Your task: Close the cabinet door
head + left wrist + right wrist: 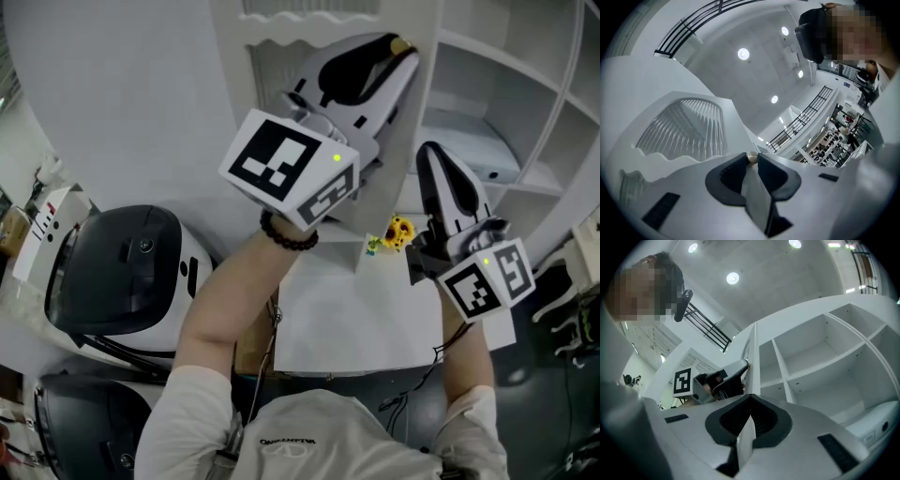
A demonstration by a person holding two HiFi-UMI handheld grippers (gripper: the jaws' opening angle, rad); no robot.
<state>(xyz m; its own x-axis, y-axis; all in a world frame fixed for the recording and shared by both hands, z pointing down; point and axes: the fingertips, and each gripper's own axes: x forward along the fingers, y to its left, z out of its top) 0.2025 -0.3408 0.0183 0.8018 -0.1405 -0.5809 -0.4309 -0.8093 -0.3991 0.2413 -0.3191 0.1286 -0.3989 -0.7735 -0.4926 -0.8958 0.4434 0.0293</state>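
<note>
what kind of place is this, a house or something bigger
Probably a large indoor hall, maybe a lab or showroom, not a house: a high ceiling with round lights, black railings on upper levels, and a white shelf cabinet.

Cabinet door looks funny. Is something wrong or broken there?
Only that the white cabinet door stands open, swung out from the white shelves. Nothing looks broken, spilled or crooked.
</note>
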